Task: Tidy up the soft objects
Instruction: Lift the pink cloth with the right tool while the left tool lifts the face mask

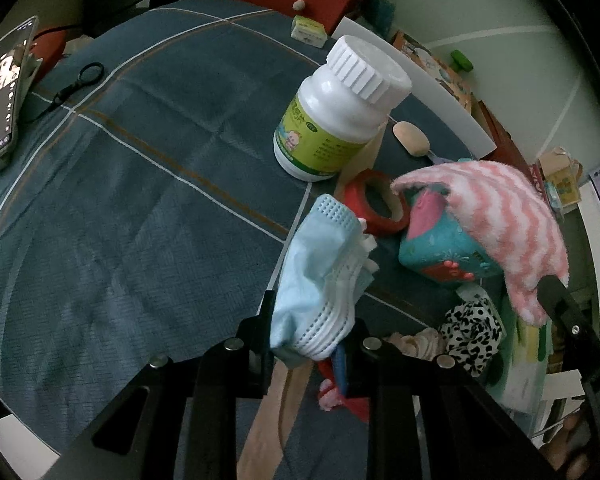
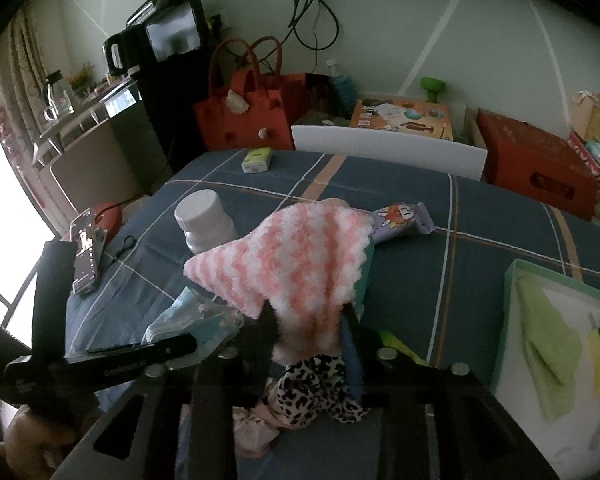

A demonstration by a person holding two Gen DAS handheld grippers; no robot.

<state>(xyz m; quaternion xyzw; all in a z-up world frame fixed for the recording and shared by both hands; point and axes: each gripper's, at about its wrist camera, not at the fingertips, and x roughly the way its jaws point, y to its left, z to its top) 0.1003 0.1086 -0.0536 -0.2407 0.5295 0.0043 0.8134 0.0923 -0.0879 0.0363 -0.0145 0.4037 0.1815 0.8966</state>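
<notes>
My left gripper is shut on a stack of light blue face masks, held above the blue plaid cloth. My right gripper is shut on a fluffy pink-and-white striped cloth, lifted above the table; it also shows in the left wrist view, draped over a teal and pink soft cube. A leopard-print scrunchie and a pink soft item lie below the right gripper. The masks show at the left in the right wrist view.
A white pill bottle stands mid-table, a red tape roll beside it. A phone sits at the left edge. A white-and-green box holding a green cloth is at the right. A purple snack pack lies behind the striped cloth.
</notes>
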